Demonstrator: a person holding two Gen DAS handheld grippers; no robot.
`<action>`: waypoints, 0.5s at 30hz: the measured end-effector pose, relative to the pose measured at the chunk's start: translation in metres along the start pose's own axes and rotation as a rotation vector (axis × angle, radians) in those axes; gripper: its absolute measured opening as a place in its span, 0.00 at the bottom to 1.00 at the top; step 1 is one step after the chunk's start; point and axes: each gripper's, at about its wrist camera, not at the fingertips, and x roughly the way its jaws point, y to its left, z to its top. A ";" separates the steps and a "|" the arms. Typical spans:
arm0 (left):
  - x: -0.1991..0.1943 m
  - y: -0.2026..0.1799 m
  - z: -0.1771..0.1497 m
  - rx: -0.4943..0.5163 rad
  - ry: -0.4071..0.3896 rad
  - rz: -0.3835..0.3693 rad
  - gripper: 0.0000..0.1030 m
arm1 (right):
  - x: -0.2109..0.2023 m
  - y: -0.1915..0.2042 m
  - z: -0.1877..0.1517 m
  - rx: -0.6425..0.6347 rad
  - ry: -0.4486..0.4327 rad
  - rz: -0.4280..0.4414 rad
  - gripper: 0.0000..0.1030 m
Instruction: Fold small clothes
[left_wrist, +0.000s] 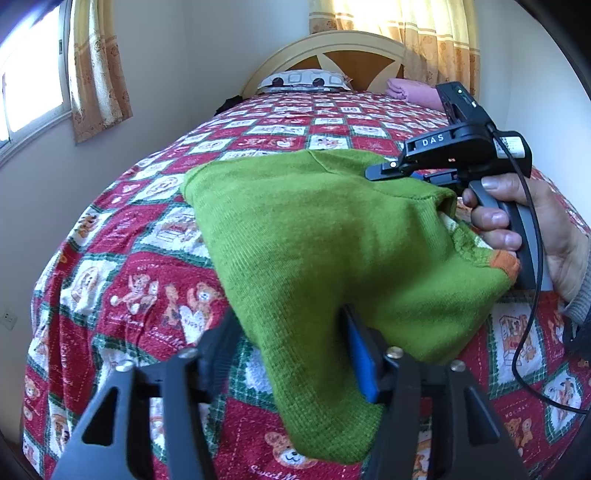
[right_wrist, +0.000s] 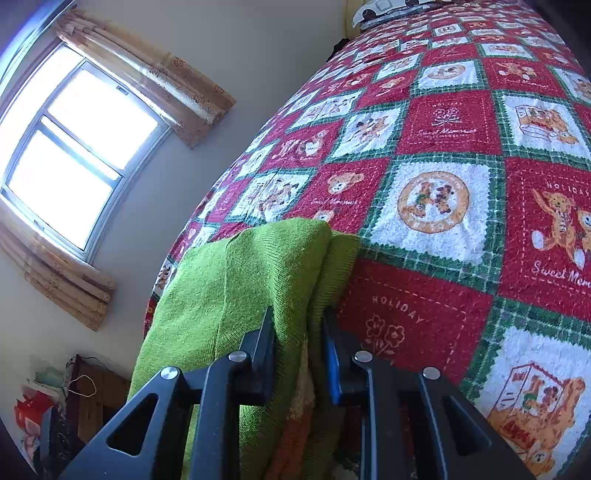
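Observation:
A small green knit sweater (left_wrist: 325, 236) with an orange cuff (left_wrist: 504, 263) is held up over the bed between both grippers. My left gripper (left_wrist: 291, 354) is shut on the sweater's near edge, which drapes over and hides part of its fingers. My right gripper (left_wrist: 417, 173), held by a hand, grips the sweater's far right side in the left wrist view. In the right wrist view my right gripper (right_wrist: 299, 343) is shut on bunched folds of the green sweater (right_wrist: 236, 280), with orange trim low between the fingers.
The bed has a red, white and green teddy-bear patchwork cover (left_wrist: 140, 280), also in the right wrist view (right_wrist: 443, 177). A pillow (left_wrist: 303, 79) and a pink folded cloth (left_wrist: 410, 90) lie by the headboard. A curtained window (right_wrist: 70, 155) and floor clutter (right_wrist: 55, 398) are at left.

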 end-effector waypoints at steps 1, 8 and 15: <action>-0.001 -0.001 0.000 0.006 -0.003 0.013 0.64 | -0.001 0.000 -0.001 -0.003 0.001 -0.003 0.23; -0.038 0.005 0.012 0.014 -0.113 0.076 0.81 | -0.019 0.009 -0.003 -0.033 -0.041 -0.051 0.30; -0.021 0.029 0.036 -0.031 -0.168 0.188 0.88 | -0.077 0.052 -0.019 -0.172 -0.155 -0.015 0.38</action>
